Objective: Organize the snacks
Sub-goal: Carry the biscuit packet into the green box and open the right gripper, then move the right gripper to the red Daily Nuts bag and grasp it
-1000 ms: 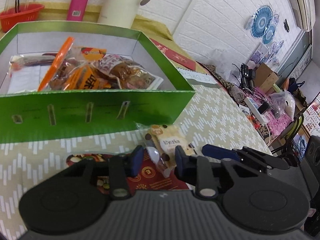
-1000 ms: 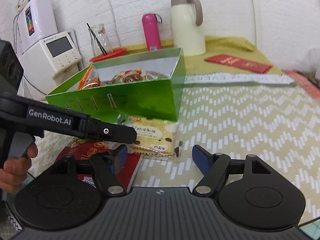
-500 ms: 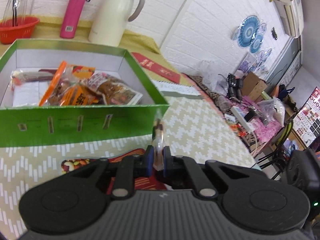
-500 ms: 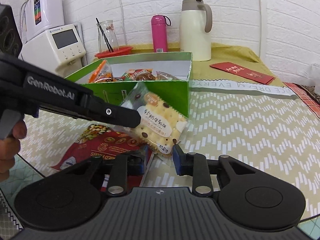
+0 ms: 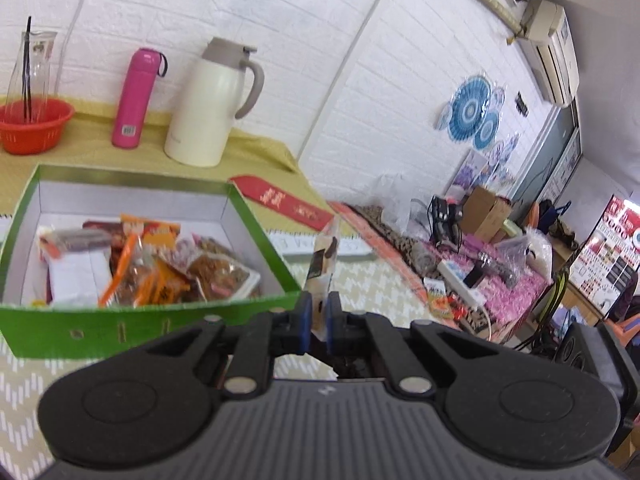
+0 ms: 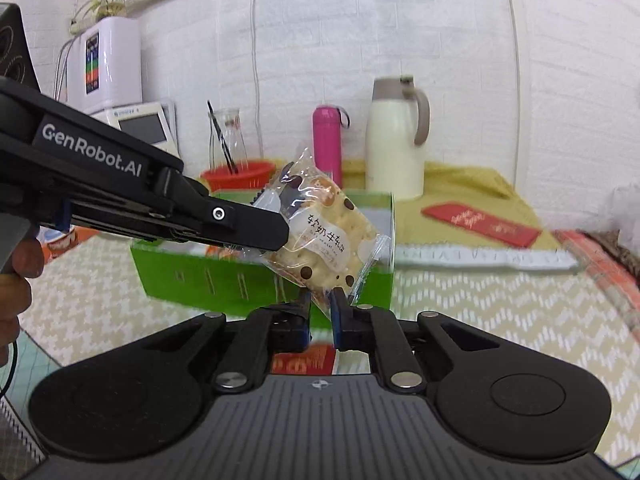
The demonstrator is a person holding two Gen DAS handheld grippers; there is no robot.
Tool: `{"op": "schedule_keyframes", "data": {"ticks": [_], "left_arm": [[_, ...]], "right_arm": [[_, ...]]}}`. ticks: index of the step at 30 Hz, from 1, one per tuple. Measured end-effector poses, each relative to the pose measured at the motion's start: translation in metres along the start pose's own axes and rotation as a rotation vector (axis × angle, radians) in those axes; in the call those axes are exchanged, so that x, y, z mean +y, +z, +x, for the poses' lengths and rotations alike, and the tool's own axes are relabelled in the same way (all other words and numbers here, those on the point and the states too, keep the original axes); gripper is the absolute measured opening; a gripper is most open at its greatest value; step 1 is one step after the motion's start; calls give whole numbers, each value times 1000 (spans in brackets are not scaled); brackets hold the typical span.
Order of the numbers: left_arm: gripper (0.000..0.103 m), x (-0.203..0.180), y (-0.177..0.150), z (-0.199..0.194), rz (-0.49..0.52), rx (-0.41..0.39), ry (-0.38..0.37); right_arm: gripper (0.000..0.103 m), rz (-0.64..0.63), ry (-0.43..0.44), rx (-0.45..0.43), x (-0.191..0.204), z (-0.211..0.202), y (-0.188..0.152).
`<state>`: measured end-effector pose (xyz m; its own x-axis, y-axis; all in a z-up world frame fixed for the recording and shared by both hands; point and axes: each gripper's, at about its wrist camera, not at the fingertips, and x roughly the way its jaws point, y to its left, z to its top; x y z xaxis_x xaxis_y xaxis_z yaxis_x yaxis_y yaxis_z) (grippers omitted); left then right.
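My left gripper point(image 5: 316, 322) is shut on the edge of a clear cracker packet point(image 5: 325, 268), held edge-on in the air just right of the green box point(image 5: 140, 324). The box holds several snack packs point(image 5: 168, 268). In the right wrist view the same packet point(image 6: 324, 236) hangs in front of the green box point(image 6: 192, 276), with the left gripper's fingers point(image 6: 240, 224) clamped on its left side. My right gripper point(image 6: 321, 314) has its jaws nearly together and empty, right under the packet's lower corner. A red snack packet point(image 6: 304, 362) lies on the table below.
A cream thermos jug point(image 5: 208, 104), pink bottle point(image 5: 138, 98) and red basket point(image 5: 34, 124) stand behind the box. A red envelope point(image 5: 284, 204) lies on the yellow cloth. White appliances point(image 6: 120, 104) stand at the left. Clutter point(image 5: 480, 256) sits past the table's right side.
My left gripper shut on the cracker packet and lifted it off the table to box height. My right gripper closed from wide open and rose beneath the packet.
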<state>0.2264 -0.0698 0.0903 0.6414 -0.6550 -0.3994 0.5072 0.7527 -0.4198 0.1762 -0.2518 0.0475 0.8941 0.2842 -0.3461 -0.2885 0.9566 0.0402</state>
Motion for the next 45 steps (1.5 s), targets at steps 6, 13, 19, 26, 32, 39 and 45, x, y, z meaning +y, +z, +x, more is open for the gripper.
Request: {"op": "schedule_keyframes", "data": {"ticks": [6, 13, 19, 26, 32, 39, 45], "left_arm": [[0, 20, 27, 8, -17, -42, 58], [12, 73, 18, 50, -51, 4, 245], [55, 87, 14, 50, -48, -59, 286], [70, 73, 10, 44, -2, -95, 332], [101, 58, 9, 26, 27, -152, 395], [101, 43, 7, -10, 11, -182, 367], [101, 31, -7, -38, -51, -126, 371]], "right_arm": [[17, -26, -14, -42, 0, 22, 22], [28, -83, -54, 13, 3, 58, 12], [64, -92, -43, -11, 6, 62, -3], [103, -91, -42, -17, 9, 66, -2], [103, -105, -36, -51, 14, 49, 0], [103, -121, -25, -61, 21, 18, 3], [103, -161, -13, -28, 34, -16, -4]]}}
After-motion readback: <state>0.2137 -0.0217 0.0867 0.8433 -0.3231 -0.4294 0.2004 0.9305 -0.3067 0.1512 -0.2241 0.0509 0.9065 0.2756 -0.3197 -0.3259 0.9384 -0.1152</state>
